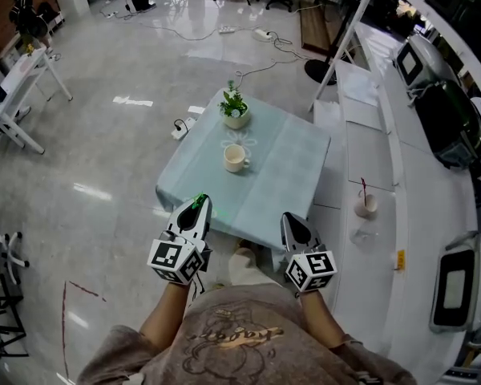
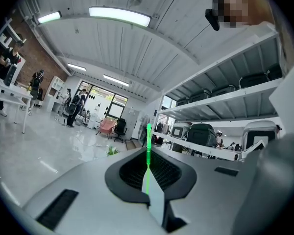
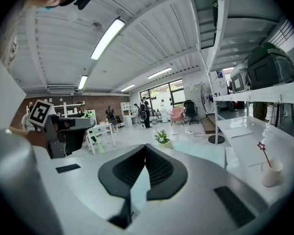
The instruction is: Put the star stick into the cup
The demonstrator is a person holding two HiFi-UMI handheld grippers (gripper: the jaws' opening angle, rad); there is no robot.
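Left gripper [image 1: 194, 208] and right gripper [image 1: 292, 219] are both held low, close to the person's body, over the floor just short of the near edge of the worktop [image 1: 289, 175]. Neither is over the worktop.

Left jaws are clenched on a thin green stick [image 2: 148, 140]. It runs up out of the pinch line and pokes past the tips. In the head view only a green fleck shows at the tips [image 1: 199, 200]. Its top end is too small to read, so it is probably the star stick, but no star shape can be made out.

Right jaws are pressed together with nothing between them.

Cup [image 1: 236, 158], cream with a handle, stands upright near the middle of the pale blue cloth, well apart from both grippers. A small potted plant [image 1: 235, 112] sits beyond it, near the far corner.

Right of the worktop is a long white counter [image 1: 361, 135]. A second cup [image 3: 271, 173] stands on it with a red star stick [image 3: 262, 151] standing tilted inside.
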